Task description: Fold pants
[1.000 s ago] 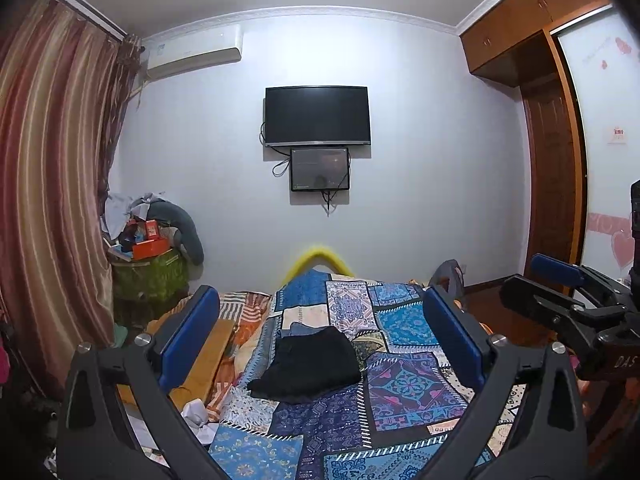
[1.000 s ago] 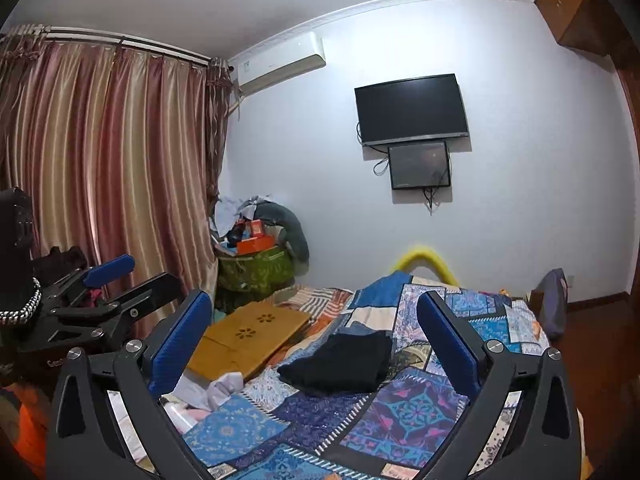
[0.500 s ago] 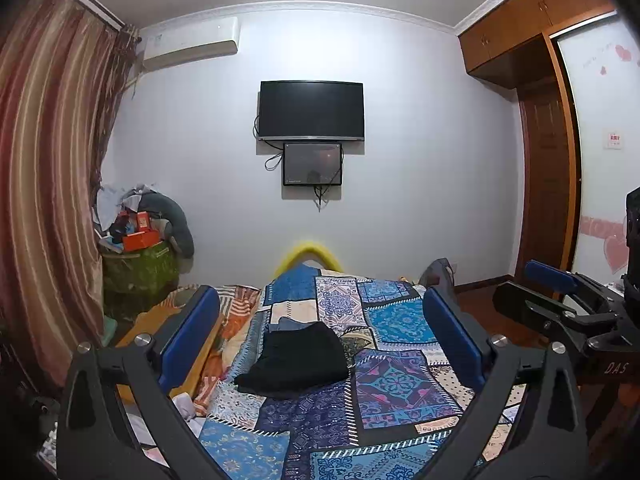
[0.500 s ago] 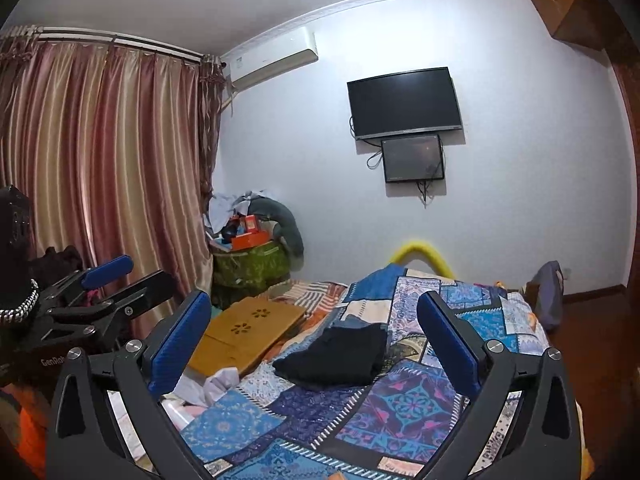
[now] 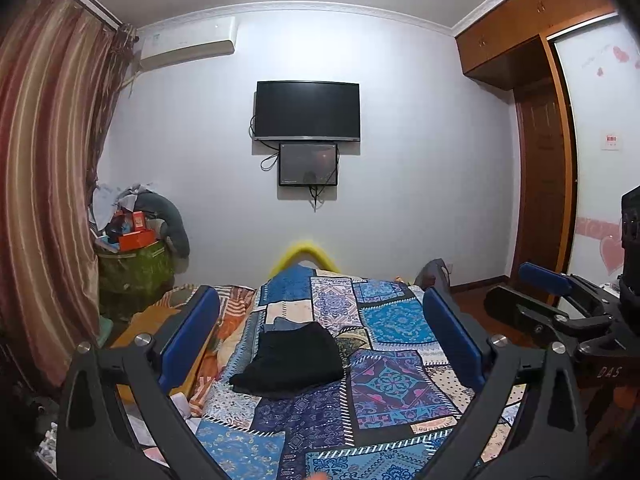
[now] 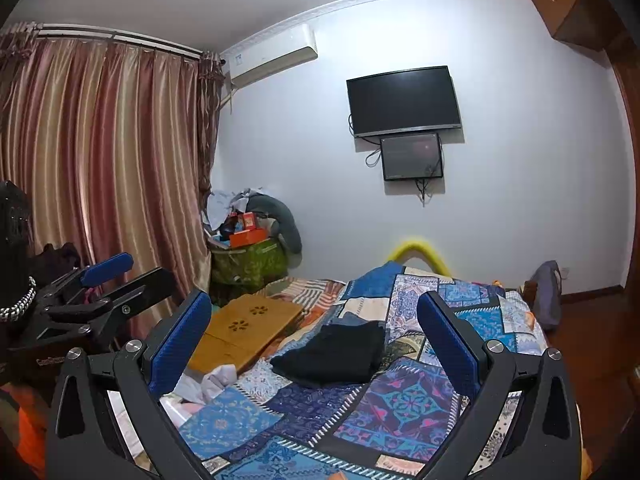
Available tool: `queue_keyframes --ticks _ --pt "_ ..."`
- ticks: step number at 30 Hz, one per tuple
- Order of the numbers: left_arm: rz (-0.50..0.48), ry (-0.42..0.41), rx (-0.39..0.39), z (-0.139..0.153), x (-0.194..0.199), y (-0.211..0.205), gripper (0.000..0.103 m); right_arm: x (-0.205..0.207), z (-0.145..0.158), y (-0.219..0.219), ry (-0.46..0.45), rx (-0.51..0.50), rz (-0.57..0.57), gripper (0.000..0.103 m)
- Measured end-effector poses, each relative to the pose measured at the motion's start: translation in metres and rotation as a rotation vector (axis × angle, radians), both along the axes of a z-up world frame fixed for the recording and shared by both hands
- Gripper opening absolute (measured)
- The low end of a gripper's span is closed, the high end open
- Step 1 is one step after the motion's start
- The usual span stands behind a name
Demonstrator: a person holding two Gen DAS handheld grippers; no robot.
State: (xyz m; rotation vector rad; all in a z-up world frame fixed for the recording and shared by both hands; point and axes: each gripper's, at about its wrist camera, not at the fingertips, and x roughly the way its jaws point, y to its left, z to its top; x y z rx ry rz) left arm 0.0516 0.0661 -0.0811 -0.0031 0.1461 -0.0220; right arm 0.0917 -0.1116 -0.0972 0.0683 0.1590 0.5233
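Note:
Black pants [image 5: 290,360] lie folded in a compact pile on the patterned blue quilt [image 5: 384,376] of the bed; they also show in the right wrist view [image 6: 334,354]. My left gripper [image 5: 320,316] is open and empty, held well above and short of the pants. My right gripper [image 6: 314,312] is open and empty too, held back from the pants. The right gripper shows at the right edge of the left wrist view [image 5: 560,304], and the left gripper at the left edge of the right wrist view [image 6: 92,292].
A wooden lap tray [image 6: 244,330] and white crumpled cloth [image 6: 216,380] lie on the bed's left side. A cluttered green bin [image 6: 250,264] stands by the striped curtains [image 6: 100,184]. A TV [image 5: 307,111] hangs on the far wall. A wooden wardrobe [image 5: 536,184] is at right.
Both grippers have tilted up and drawn back slightly, so the bed and pants sit lower in view. The jaws stay open and the pants have not moved.

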Motion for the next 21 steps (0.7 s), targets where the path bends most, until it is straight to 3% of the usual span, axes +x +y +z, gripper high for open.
queue_keyframes --ticks 21 --pt "-0.007 0.034 -0.015 -0.0021 0.0058 -0.0018 0.103 0.0015 0.0023 -0.001 0.012 0.004 0.003 0.102"
